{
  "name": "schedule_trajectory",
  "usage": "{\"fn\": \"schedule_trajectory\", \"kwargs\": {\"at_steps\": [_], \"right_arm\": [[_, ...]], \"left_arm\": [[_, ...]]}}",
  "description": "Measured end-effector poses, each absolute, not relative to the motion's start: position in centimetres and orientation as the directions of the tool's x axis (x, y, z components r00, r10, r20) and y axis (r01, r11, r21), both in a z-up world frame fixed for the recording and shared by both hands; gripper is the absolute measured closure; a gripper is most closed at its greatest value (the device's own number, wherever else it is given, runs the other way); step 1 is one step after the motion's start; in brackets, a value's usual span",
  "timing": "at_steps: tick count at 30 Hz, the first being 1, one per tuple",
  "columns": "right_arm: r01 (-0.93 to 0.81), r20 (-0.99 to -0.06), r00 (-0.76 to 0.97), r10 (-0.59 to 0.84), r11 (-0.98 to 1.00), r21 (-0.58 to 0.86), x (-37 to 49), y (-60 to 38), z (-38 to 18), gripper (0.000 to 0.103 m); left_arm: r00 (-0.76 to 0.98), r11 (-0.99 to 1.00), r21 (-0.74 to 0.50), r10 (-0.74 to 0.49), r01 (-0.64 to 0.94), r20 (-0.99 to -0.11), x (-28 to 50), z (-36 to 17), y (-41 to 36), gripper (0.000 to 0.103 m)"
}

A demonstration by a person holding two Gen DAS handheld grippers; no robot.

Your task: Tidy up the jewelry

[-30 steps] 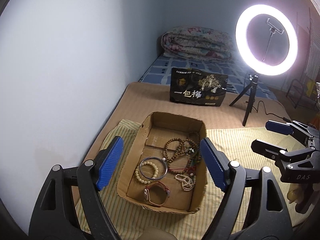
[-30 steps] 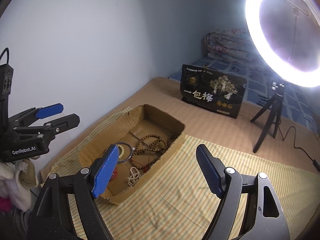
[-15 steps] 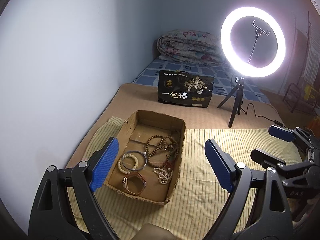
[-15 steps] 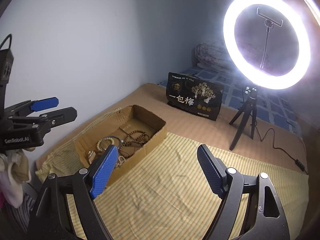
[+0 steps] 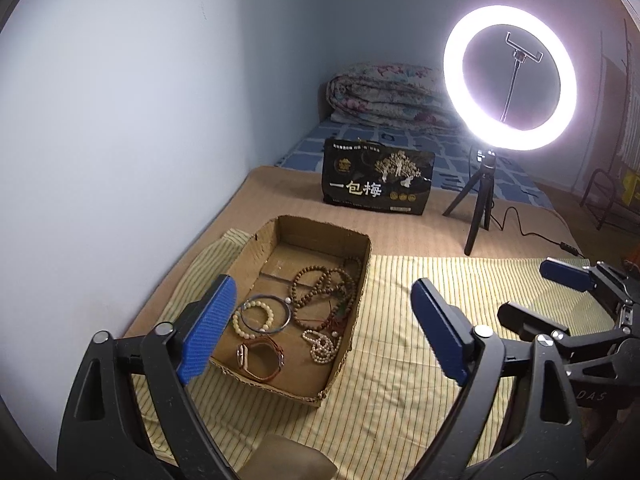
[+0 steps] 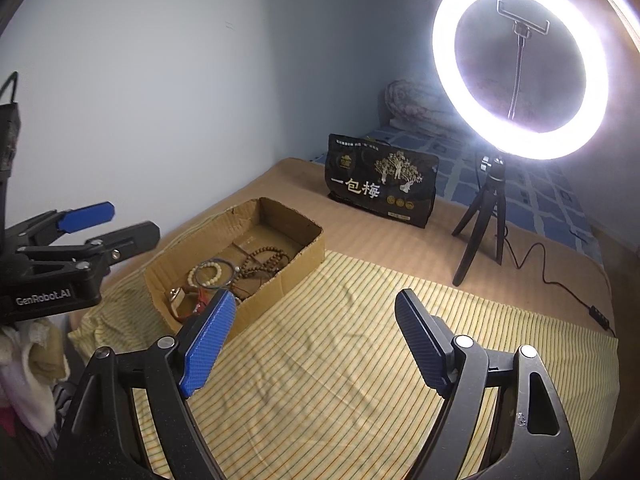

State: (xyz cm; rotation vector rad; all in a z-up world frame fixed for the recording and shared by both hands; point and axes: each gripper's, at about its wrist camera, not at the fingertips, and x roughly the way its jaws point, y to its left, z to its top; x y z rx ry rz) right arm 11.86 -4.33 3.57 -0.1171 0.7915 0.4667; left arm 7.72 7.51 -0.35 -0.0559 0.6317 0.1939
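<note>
On the striped cloth (image 5: pixel 420 320), a cardboard box (image 5: pixel 320 236) holds all visible jewelry: a brown bead necklace (image 5: pixel 320 292), a pale bead bracelet (image 5: pixel 254 316) inside a thin bangle (image 5: pixel 286 316), a white bead string (image 5: pixel 322 346) and a watch (image 5: pixel 260 358).

Change over the last second: both cameras have pulled back and up from the box. The left hand-held gripper (image 5: pixel 320 328), earlier framing the box between its fingers, now sits with the box at its left finger. The right hand-held gripper (image 6: pixel 312 340) now faces bare cloth. Both are spread wide and hold nothing.

Judgement: with every piece in the box and both tools withdrawn, the scene fits either a finished collection into the box or a pause before pieces are taken out for sorting.

Surface: the cloth lies on a tan bed (image 5: pixel 400 232), slightly wrinkled. Room: blue-grey wall (image 5: pixel 120 120), a lit ring light (image 5: pixel 510 20) on a small tripod, a black bag (image 5: pixel 378 188), a folded quilt (image 5: pixel 384 92) behind.
</note>
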Motion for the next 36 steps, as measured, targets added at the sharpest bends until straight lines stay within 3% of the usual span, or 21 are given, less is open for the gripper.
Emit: {"fn": "schedule_trajectory", "kwargs": {"at_steps": [36], "right_arm": [[-0.448,-0.744,0.572,0.344,0.891,0.068,12.0,-4.2,2.0,0.021]], "left_arm": [[0.761,0.979,0.013,0.167,-0.203,-0.627,7.6,-1.3,7.2,0.002]]}}
